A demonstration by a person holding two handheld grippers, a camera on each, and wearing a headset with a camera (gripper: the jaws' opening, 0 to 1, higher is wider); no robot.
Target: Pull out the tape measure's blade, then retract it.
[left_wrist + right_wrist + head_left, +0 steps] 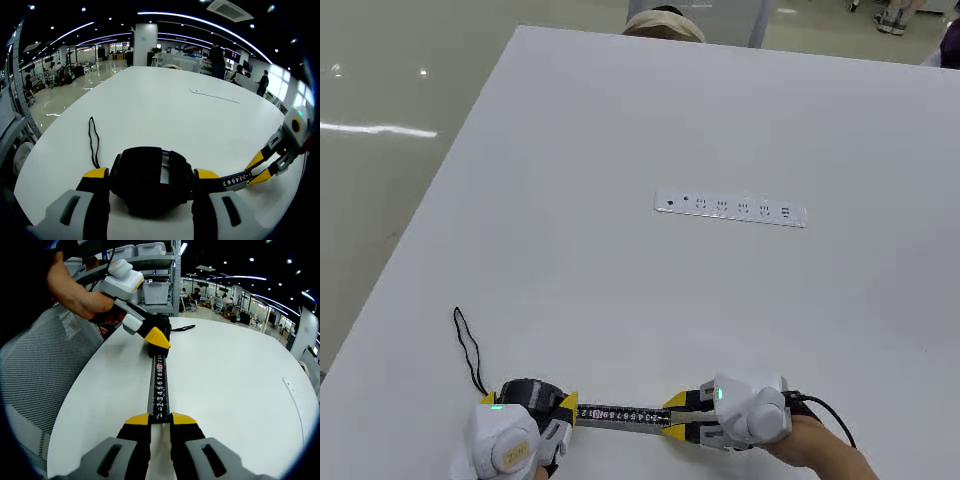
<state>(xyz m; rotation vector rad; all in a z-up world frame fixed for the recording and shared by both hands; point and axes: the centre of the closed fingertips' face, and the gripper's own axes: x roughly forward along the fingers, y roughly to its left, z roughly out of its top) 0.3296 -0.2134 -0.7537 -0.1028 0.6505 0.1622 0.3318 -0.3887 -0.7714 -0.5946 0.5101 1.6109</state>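
white table [620, 140] over a glossy floor [380, 100]; left claw [150, 174] grips the tape measure [145, 197], right claw [160, 418] pinches its blade [159, 380]

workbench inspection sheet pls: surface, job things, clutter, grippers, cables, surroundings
surface: white table, mostly bare
job's things: black tape measure; blade pulled out a short way, stretched between the grippers
clutter: white power strip, lying apart at mid-table
grippers: left gripper shut on the tape measure; right gripper shut on the blade's end
cables: black cord loop from the tape measure, lying on the table; black cable at the right gripper
surroundings: glossy floor, shelving, distant people
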